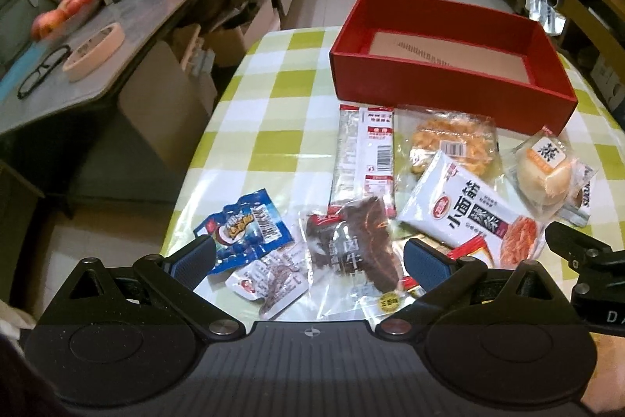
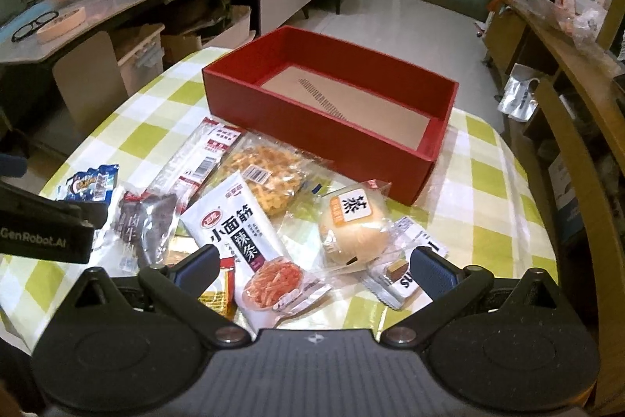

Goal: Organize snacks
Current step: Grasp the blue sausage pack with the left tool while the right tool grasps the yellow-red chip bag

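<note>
An empty red box (image 1: 449,92) (image 2: 312,112) stands at the far side of the checked table. Several snack packs lie in front of it: a blue pack (image 1: 246,225) (image 2: 90,182), a dark beef-jerky pack (image 1: 351,245) (image 2: 144,221), a long white-and-red pack (image 1: 363,151) (image 2: 195,159), a clear bag of yellow crisps (image 1: 453,139) (image 2: 265,174), a white noodle-strip pack (image 1: 468,210) (image 2: 242,237) and a wrapped bun (image 1: 547,170) (image 2: 351,229). My left gripper (image 1: 310,258) hangs open over the jerky pack. My right gripper (image 2: 314,270) hangs open above the white pack and the bun.
The table (image 1: 273,96) wears a green-and-white checked cloth, its left edge close by. A long grey counter (image 1: 78,57) at the left carries apples, boxes and glasses. Wooden furniture (image 2: 566,143) stands close at the right. Tiled floor lies beyond the table.
</note>
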